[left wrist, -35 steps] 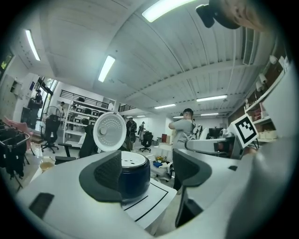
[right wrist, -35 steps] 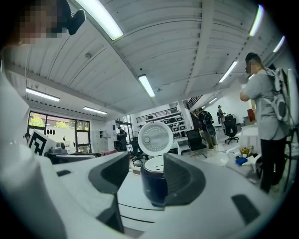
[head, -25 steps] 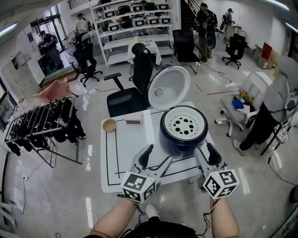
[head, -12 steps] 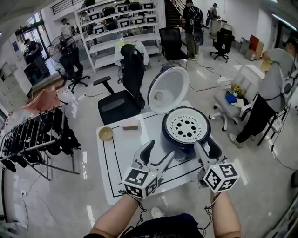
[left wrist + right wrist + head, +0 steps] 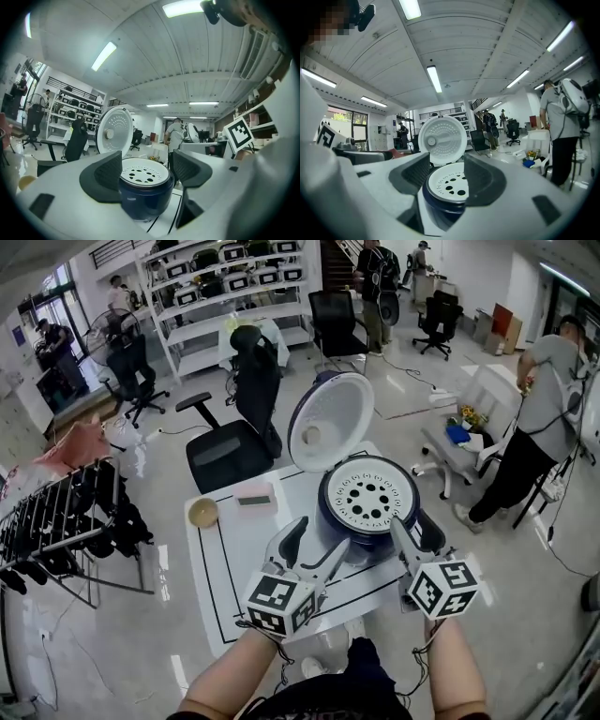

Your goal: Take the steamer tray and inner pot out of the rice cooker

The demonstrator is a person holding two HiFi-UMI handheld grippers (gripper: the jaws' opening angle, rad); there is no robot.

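A dark blue rice cooker (image 5: pixel 366 521) stands on the white table (image 5: pixel 230 554), its round lid (image 5: pixel 328 420) swung up behind it. A white perforated steamer tray (image 5: pixel 368 490) sits in its top; the inner pot is hidden under the tray. My left gripper (image 5: pixel 314 547) hovers open near the cooker's front left, apart from it. Open too, my right gripper (image 5: pixel 415 538) hangs at the cooker's front right. In the left gripper view the cooker (image 5: pixel 143 197) and tray (image 5: pixel 143 170) show between the jaws of that gripper (image 5: pixel 146 174). The right gripper view frames the tray (image 5: pixel 447 183) and lid (image 5: pixel 442 138) between its jaws (image 5: pixel 447 177).
A small tan bowl (image 5: pixel 202 512) and a pink block (image 5: pixel 254 496) lie at the table's far left. A black office chair (image 5: pixel 234 432) stands behind the table. A clothes rack (image 5: pixel 56 521) is at the left, a person (image 5: pixel 534 418) bends at the right.
The head view has shifted slightly, so the table and cooker sit a little further left in frame. Both grippers stay open in front of the cooker; the bystander at right has moved.
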